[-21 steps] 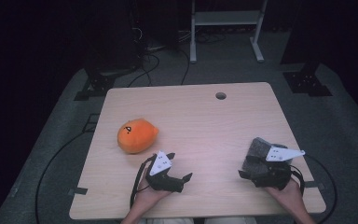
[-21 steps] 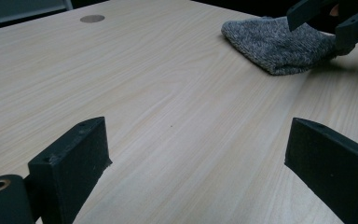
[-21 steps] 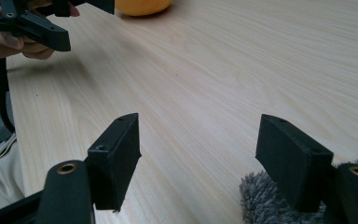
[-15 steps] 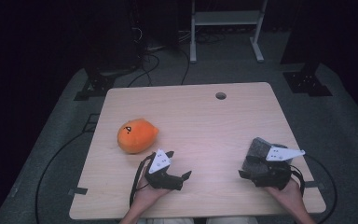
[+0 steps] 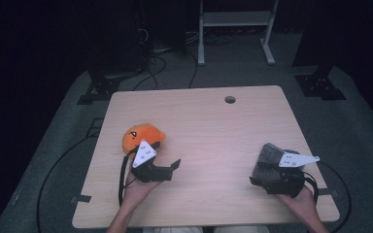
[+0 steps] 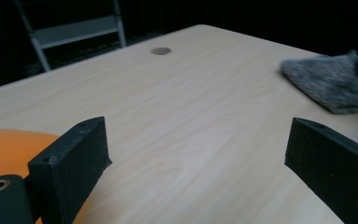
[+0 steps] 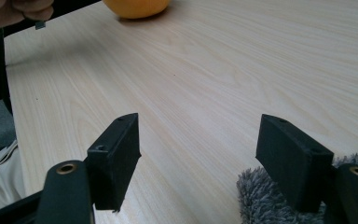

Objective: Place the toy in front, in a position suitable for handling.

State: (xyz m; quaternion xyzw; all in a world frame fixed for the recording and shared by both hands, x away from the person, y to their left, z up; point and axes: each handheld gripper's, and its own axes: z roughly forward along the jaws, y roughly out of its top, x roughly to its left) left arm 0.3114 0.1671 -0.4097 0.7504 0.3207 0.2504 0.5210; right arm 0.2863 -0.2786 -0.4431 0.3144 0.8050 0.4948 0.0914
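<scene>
Starting only: my left gripper [image 5: 174, 166] and right gripper [image 5: 256, 178] stand released, nothing held. Orange plush toy [image 5: 142, 137] waits beside the left, grey furry cloth [image 5: 271, 157] against the right; both grasps remain.

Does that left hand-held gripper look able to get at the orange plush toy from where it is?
Probably yes. The left hand-held gripper has its jaws open with nothing between them, and the orange plush toy lies right beside it on bare table. But the jaws point away from it, so the hand would have to turn first.
</scene>
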